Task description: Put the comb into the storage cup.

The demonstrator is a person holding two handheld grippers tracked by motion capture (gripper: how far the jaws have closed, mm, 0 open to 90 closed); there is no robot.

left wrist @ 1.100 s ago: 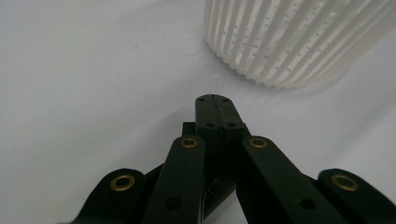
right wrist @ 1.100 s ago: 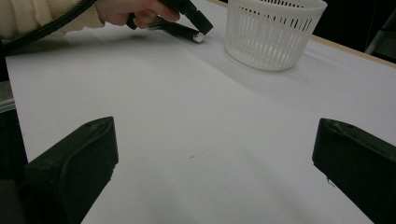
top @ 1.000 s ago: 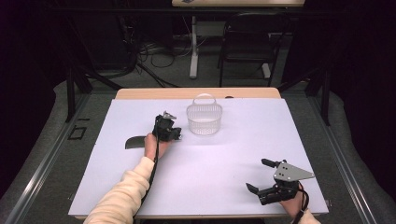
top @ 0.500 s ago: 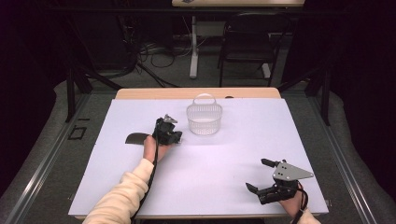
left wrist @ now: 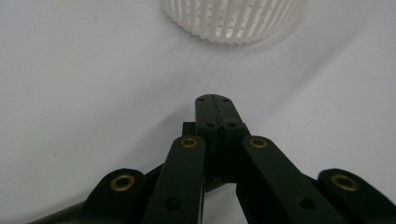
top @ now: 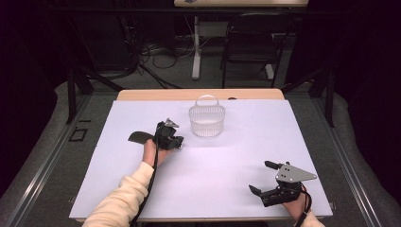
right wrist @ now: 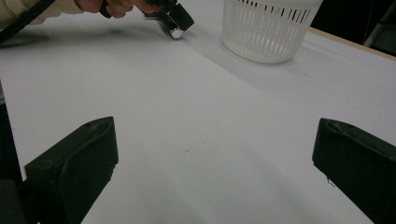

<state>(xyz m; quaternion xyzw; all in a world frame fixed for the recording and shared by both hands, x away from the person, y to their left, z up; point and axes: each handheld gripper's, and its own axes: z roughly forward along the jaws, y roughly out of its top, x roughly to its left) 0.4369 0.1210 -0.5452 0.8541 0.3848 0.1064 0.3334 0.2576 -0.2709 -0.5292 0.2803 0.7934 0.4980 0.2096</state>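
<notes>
- The right tongs (top: 261, 183) lie nearest the person, low over the front right part of the white tabletop (top: 227, 161), well apart from the basket (top: 206, 121) and on the near right of it. Their two black jaws stand wide open with nothing between them; in the right gripper view only bare white surface shows in the gap.
- A grey three-cornered plate sits on top of the right tongs, and a black cable trails back from them toward the wrist.
- The left tongs (top: 177, 142) sit farther in, held by a hand in a cream sleeve, just beside the basket on its near left side. Their jaws are closed flat against each other, gripping nothing; in the left gripper view (left wrist: 215, 108) the two black pads meet along a thin seam, tips pointing toward the basket, which stands a little beyond them without touching.
- A dark, flat, curved piece (top: 140, 137) lies on the tabletop left of the left tongs, on the far side of them from the basket; what it is cannot be told.
- The basket is white plastic, round, its wall made of thin upright slats with gaps, with a hoop handle standing up over its far rim. It looks empty.
- The tabletop cover is smooth and matte white; a strip of pale wood edge shows just behind the basket.
</notes>
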